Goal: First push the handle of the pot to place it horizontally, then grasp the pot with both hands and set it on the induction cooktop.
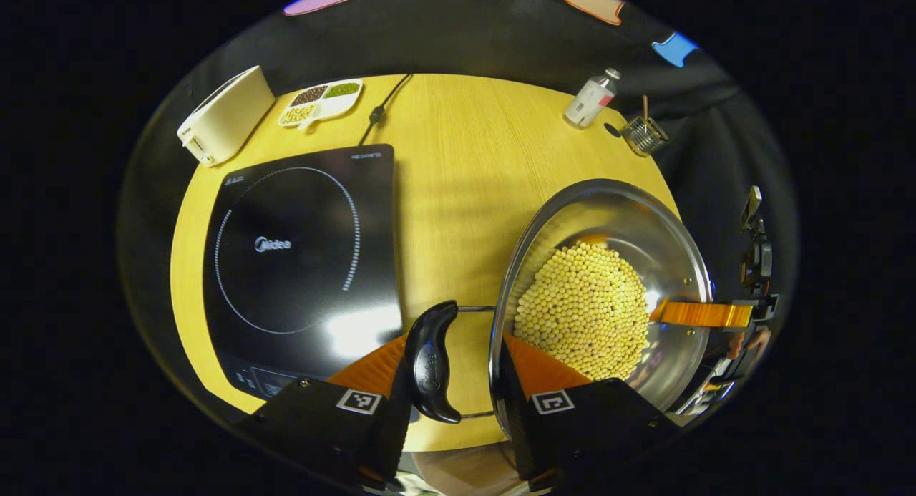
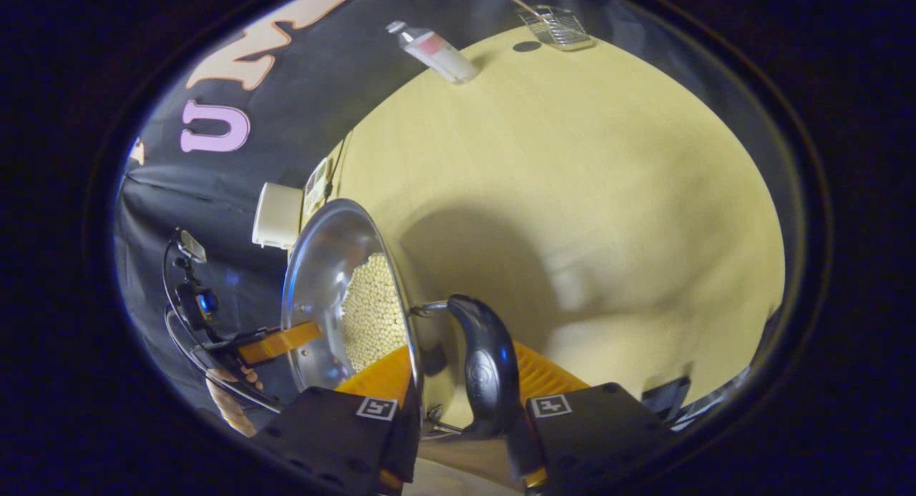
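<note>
Pot handle [image 1: 431, 363] between left claw [image 1: 458, 381] fingers

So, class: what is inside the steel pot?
The pot holds a heap of pale yellow beans. They cover much of its bottom; anything beneath the heap is hidden.

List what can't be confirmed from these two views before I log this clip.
- Left gripper grip on the pot: one finger hides behind the handle.
- Pot's base, lifted or resting: hidden by its wall and beans.
- Right gripper contact: pot rim blocks it.
- Cooktop controls: too small.
</note>
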`<state>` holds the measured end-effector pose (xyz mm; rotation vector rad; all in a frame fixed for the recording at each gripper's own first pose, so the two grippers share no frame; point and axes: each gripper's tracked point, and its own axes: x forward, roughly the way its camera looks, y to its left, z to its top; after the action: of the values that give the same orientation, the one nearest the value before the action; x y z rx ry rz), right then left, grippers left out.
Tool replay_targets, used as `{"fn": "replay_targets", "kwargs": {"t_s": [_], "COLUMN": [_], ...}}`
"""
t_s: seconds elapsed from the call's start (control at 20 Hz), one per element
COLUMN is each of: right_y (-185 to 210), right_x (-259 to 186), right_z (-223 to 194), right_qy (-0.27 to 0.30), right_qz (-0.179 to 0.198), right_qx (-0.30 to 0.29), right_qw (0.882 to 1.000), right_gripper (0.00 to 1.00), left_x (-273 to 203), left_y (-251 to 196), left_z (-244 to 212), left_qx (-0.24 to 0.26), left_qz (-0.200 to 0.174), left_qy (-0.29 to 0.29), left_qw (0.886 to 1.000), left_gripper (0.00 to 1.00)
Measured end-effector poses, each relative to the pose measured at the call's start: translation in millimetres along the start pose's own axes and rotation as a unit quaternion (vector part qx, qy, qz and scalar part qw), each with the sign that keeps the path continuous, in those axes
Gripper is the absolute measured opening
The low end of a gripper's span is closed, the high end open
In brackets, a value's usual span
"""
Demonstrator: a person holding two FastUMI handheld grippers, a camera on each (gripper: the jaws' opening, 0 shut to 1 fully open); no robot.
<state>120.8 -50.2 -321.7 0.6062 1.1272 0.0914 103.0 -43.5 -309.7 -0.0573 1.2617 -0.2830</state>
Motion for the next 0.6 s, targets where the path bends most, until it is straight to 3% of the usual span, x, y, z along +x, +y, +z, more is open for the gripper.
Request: {"fn": "replay_targets", "kwargs": {"t_s": [0.2, 0.6], "right_y": [62.3, 170.8], "right_x": [10.3, 81.2], "right_z": [-20.6, -40.8], "right_qy": [-0.006, -0.014], "right_qz": [0.011, 0.023], "right_qx": [0.008, -0.012], "right_qw": [1.0, 1.0], "right_gripper": [0.52, 0.52], "left_x": [-31.4, -45.7], "left_y": [54.4, 181.0], "left_z": [12.2, 28.8], "left_qx": [0.008, 0.009], "left_qz": [0.0, 0.025], "left_qy": [-0.021, -0.049], "left_qw": [1.0, 0.998], "left_gripper": [0.62, 0.61]}}
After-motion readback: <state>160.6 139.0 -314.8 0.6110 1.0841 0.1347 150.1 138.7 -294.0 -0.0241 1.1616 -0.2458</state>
